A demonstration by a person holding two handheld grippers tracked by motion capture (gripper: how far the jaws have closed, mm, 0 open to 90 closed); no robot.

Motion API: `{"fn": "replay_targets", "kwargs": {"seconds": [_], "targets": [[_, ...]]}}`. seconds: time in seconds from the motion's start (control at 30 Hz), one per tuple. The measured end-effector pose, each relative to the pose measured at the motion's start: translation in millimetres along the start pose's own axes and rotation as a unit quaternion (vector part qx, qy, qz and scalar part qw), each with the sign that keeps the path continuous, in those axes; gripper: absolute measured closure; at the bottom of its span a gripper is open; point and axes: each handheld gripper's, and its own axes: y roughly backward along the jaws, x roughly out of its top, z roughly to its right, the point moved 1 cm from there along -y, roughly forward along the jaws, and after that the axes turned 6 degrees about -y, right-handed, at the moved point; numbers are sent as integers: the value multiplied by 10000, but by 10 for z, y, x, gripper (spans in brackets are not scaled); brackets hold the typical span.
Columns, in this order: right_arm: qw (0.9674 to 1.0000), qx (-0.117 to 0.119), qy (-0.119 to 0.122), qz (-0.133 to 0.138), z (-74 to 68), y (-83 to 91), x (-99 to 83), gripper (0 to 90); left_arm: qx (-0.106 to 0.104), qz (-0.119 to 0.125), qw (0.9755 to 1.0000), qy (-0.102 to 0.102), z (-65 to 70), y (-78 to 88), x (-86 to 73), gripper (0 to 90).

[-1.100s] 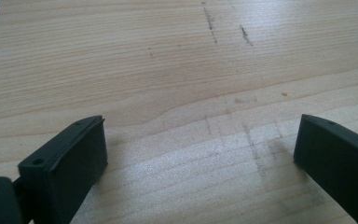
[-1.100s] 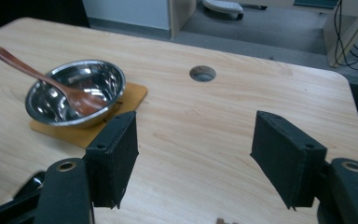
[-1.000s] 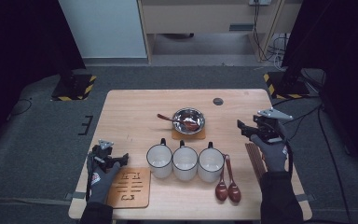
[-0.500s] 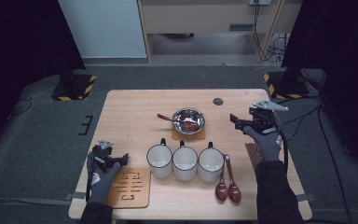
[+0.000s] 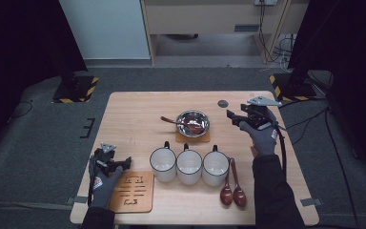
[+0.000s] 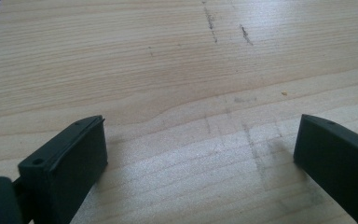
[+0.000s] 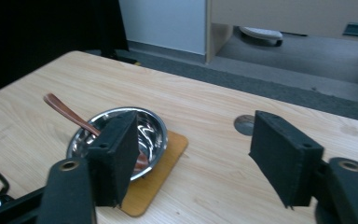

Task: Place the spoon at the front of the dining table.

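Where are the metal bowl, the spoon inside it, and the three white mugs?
metal bowl (image 5: 194, 122): high view, shiny inner wall.
spoon (image 7: 64, 111): right gripper view, brown handle.
white mugs (image 5: 189, 166): high view, middle mug's rim.

Between the right gripper and the bowl lay a strip of bare table, open to passage. A spoon stuck out of the bowl on its far side. Nearer the person, three mugs stood in a tight row, blocking that way, with two spoons beside them. Ahead of the left gripper the wood was bare; a coaster lay just beside it.
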Motion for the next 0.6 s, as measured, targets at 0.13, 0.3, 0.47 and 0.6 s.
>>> {"fn": "replay_targets", "kwargs": {"seconds": [0.13, 0.3, 0.47, 0.6], "targets": [[9997, -17, 256, -10, -56, -95, 36, 350, 0, 1, 10000, 1, 0, 0, 0, 15], [9992, 79, 402, 32, -137, -180, 84, 361, -1, 0, 10000, 0, 0, 0, 0, 15], [9988, 77, 490, 59, -208, -266, 122, 364, -1, 0, 10000, 0, 0, 0, 0, 15], [9984, 82, 562, -3, -267, -353, 164, 368, -1, 0, 10000, -1, 0, 0, 0, 15]]}}
